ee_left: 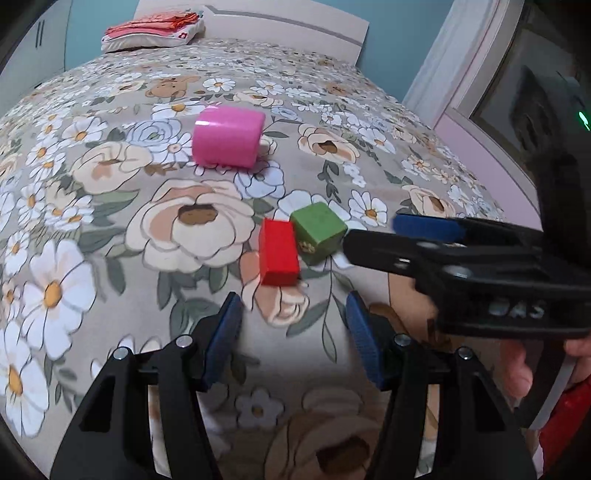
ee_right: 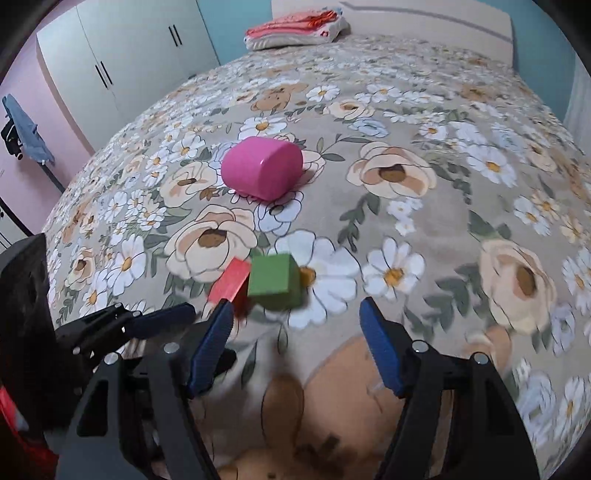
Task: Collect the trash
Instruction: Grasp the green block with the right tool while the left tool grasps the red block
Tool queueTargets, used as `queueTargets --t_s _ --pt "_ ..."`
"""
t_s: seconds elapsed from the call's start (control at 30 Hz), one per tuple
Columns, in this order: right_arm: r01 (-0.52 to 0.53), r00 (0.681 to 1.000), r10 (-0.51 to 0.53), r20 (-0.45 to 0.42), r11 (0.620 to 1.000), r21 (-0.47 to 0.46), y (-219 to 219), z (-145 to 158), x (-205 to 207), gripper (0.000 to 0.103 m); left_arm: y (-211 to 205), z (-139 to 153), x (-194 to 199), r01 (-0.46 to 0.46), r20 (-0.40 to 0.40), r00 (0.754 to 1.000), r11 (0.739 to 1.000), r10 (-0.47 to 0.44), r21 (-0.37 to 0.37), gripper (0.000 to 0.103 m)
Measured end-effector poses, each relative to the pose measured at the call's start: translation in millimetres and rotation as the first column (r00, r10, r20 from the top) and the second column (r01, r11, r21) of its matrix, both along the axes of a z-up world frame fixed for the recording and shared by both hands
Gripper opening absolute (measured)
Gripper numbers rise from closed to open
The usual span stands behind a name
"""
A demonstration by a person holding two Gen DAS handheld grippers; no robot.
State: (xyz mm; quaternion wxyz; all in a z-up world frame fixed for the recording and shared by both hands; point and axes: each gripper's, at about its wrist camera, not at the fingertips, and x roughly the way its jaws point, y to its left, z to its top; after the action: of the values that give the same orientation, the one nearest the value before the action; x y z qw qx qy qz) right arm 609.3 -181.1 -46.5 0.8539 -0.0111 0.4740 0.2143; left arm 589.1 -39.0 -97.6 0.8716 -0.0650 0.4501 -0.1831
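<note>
Bedspread (ee_left: 122, 229), floral print with daisies and peach roses, covers the whole working surface. Pink cup (ee_left: 228, 137) lies tipped on its side mid-bed; in the right wrist view its closed base faces the camera, so the opening points away and the contents cannot be seen from either view.

Red block (ee_left: 277, 253) and green cube (ee_left: 318, 232) sit side by side on the bedspread, touching or nearly so, nearer the cameras than the cup and well apart from it. Neither is inside any container.

Left gripper (ee_left: 293, 306): blue pads spread wide, nothing between them, the red block just beyond the gap.

Right gripper (ee_right: 295, 314): jaws also spread, nothing pinched. The green cube lies just ahead of the opening, toward its left pad. In the left wrist view this gripper comes in from the right, its black tip just beside the green cube; contact cannot be confirmed.

Folded linens (ee_right: 295, 27), red-orange over white, stacked at the far end of the bed by the headboard (ee_right: 443, 26). White wardrobe (ee_right: 129, 48) stands at left in the right wrist view.
</note>
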Motion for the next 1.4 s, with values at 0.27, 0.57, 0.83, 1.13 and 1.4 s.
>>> queueTargets --t_s 0.27,0.57,0.83,1.13,1.4 --pt "-0.051 0.997 0.049 -0.067 0.998 -0.03 17.8 -15.0 26.1 0.054 -4.6 -7.4 21.9 0.021 0.0 1.0 1.0 -0.021 0.016 0.041" --pt "-0.046 0.995 0.041 -0.093 0.998 -0.051 25.8 -24.4 37.9 0.043 -4.4 -13.2 36.2 0.024 -0.01 1.0 0.999 -0.024 0.022 0.038" --pt "0.01 0.993 -0.012 -0.118 1.0 -0.016 20.0 -30.1 45.5 0.033 2.2 -18.2 46.4 -0.017 -0.032 0.999 1.0 0.017 0.012 0.021" --pt "0.052 0.992 -0.052 -0.111 0.999 0.003 6.9 -17.0 32.4 0.033 -0.2 -8.3 34.4 -0.023 -0.025 0.999 0.999 0.024 0.04 0.02" --pt "0.06 0.996 -0.058 -0.075 0.998 0.013 -3.4 16.4 1.7 0.033 0.6 24.5 9.5 -0.019 -0.004 1.0 0.997 0.019 0.07 0.02"
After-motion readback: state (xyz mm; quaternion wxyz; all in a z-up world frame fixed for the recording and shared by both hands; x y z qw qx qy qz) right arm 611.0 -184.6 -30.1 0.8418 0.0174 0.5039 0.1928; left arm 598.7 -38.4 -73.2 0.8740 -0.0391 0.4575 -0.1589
